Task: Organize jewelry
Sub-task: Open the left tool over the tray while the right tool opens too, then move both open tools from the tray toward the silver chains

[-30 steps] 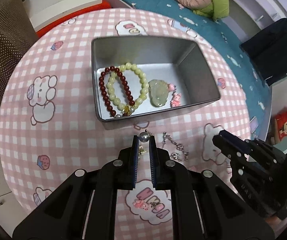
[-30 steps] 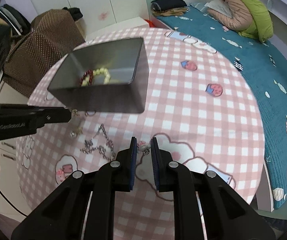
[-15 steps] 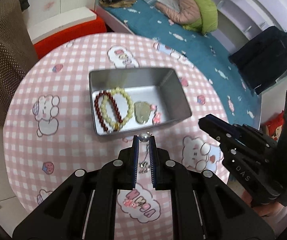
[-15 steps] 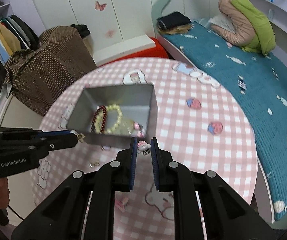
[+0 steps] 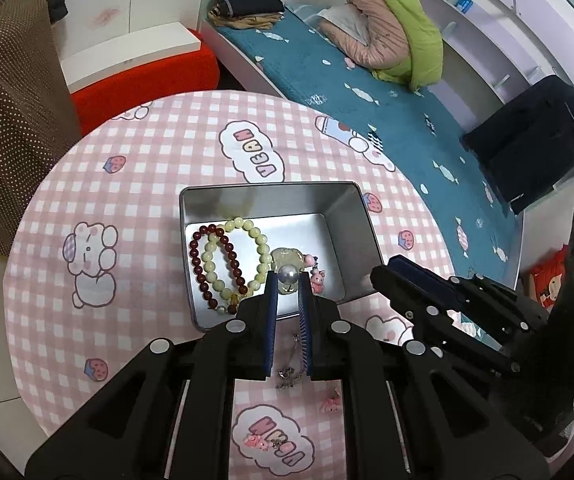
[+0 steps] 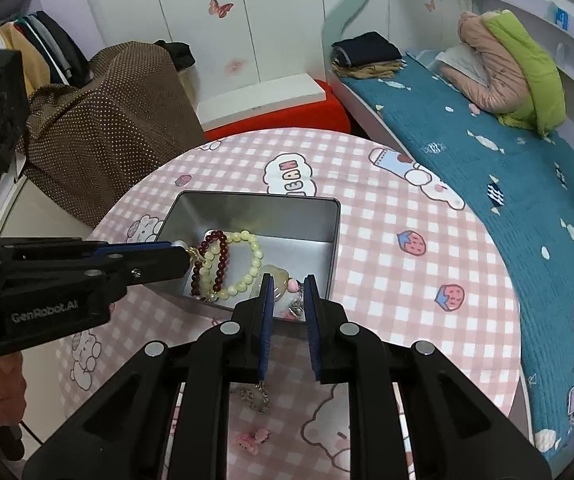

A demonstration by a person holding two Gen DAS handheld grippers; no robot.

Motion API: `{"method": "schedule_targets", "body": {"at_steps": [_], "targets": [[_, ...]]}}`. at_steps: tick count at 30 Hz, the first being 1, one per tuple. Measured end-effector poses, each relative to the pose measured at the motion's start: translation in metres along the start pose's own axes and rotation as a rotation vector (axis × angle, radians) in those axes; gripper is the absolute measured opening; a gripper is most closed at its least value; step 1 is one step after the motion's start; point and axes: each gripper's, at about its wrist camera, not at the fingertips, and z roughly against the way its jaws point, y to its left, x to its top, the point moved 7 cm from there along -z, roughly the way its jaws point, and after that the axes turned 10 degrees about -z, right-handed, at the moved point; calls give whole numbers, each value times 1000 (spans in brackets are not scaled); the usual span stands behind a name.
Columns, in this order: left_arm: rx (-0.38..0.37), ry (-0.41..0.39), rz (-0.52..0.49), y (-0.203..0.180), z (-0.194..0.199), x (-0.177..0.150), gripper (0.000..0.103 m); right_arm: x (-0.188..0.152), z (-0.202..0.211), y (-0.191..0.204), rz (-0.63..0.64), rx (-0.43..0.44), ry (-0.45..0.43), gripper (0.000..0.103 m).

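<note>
The left gripper pinches a pearl whose limp, light chain dangles at 6 o'clock of the tin; the right gripper pinches its other, charm end

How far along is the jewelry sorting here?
Done: bead bracelets and jade pendant lie in the tin. In hand: left hand-held gripper pinches the pearl of the chain necklace, right hand-held gripper apparently its other end. Remaining: drop it in, then the pink charm on the table.

Even, soft indoor light, sharp focus, strong fisheye bending and dark vignetted corners
</note>
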Motion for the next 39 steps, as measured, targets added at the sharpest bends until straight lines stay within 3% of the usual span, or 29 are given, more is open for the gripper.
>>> {"method": "schedule_targets", "body": {"at_steps": [3, 11, 14, 15, 28, 39], "targets": [[-5, 9, -3, -2, -4, -1, 10, -1, 3, -7, -8, -24, -6, 21], [16, 34, -43, -11, -10, -4, 13, -2, 9, -29, -72, -57, -11, 22], [19, 43, -47, -11, -9, -8, 27, -7, 10, -33, -83, -68, -5, 26], [19, 47, -49, -11, -9, -10, 28, -8, 11, -35, -86, -72, -4, 29], [39, 101, -25, 1, 2, -47, 28, -29, 6, -39, -87, -86, 41, 32], [45, 184, -15, 8, -28, -72, 28, -60, -4, -38, -72, -90, 114, 36]]}}
